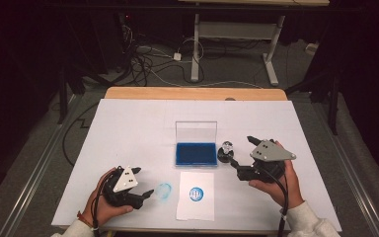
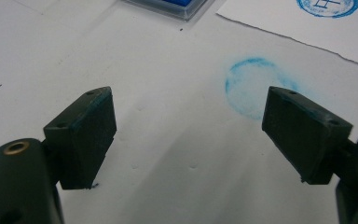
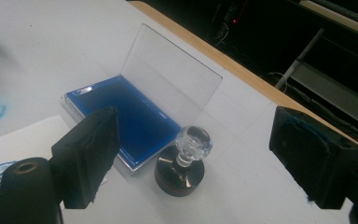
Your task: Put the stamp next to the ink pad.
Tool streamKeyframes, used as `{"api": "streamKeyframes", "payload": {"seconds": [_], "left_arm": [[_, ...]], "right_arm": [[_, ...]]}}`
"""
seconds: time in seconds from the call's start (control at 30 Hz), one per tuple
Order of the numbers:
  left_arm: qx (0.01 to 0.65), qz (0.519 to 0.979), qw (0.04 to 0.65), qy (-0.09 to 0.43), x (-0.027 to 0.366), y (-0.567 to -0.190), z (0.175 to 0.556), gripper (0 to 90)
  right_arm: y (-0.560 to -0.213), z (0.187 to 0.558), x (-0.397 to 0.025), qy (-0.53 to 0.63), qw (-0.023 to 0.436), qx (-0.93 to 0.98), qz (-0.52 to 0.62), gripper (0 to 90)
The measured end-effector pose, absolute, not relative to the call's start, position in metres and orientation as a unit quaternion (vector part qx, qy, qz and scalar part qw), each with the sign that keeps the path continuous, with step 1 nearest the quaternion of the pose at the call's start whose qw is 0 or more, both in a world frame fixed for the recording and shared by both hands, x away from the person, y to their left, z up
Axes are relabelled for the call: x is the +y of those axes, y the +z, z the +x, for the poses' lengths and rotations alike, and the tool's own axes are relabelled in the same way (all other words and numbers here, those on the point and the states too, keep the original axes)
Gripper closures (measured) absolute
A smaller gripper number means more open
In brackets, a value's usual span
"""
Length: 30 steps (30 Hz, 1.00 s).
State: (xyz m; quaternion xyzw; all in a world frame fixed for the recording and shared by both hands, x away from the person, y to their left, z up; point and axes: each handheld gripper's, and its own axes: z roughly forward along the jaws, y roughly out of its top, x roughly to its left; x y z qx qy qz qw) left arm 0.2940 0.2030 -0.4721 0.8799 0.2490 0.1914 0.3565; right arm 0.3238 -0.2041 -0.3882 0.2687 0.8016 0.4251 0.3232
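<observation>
Here the right gripper point(image 1: 235, 162), jaws wide apart, faces the round black stamp with a clear faceted knob point(image 3: 182, 161), upright just beside the blue ink pad point(image 3: 121, 116). Better to close squarely on the knob. The left gripper point(image 1: 148, 193) rests with jaws apart.

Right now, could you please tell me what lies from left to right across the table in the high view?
Left gripper → blue smudge → stamped paper → stamp → right gripper.

One stamp point(image 1: 226, 150), one ink pad point(image 1: 195, 153), one paper sheet point(image 1: 196, 207), two hand-held grippers.
</observation>
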Motion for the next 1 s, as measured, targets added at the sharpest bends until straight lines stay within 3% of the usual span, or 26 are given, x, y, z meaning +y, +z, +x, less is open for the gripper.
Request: {"api": "streamKeyframes", "payload": {"seconds": [0.7,1.0], "left_arm": [[0.249,0.881,0.353,0.193,0.202,-0.472,0.294,17.1],[0.249,0.880,0.353,0.196,0.202,-0.472,0.294,17.1]], "right_arm": [[-0.406,0.305,-0.228,0.424,0.360,0.790,0.257,16.4],[-0.420,0.299,-0.240,0.441,0.353,0.780,0.271,16.3]]}}
